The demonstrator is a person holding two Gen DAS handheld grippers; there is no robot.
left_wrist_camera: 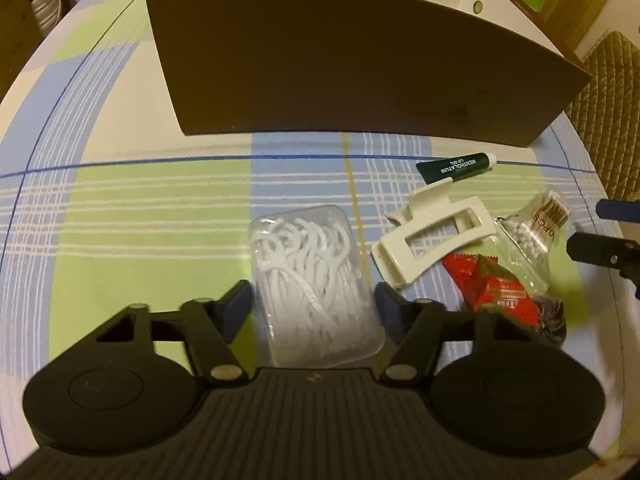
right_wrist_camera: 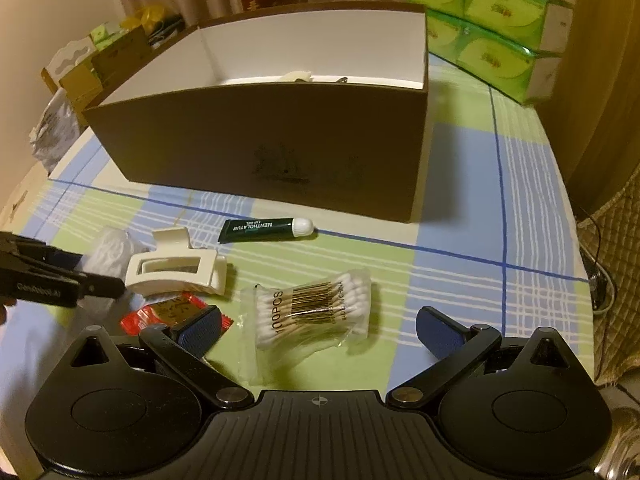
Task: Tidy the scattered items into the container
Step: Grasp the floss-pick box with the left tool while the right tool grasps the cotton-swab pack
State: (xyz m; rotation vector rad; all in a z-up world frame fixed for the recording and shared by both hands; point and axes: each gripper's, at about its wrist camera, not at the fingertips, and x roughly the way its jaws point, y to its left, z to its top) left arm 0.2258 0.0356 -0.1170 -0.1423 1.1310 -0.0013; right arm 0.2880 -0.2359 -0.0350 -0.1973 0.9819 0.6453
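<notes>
Brown box (right_wrist_camera: pixel 280 136) holds little; five items lie before it, left gripper (left_wrist_camera: pixel 314 300) clamping the floss-pick case (left_wrist_camera: pixel 316 284), right gripper (right_wrist_camera: pixel 318 324) spread wide.

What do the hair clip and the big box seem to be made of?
Hair clip: probably hard plastic, cream, slightly glossy, with a moulded cut-out window. Box: likely cardboard, matte brown outside, white inside, with thin, straight walls.
</notes>
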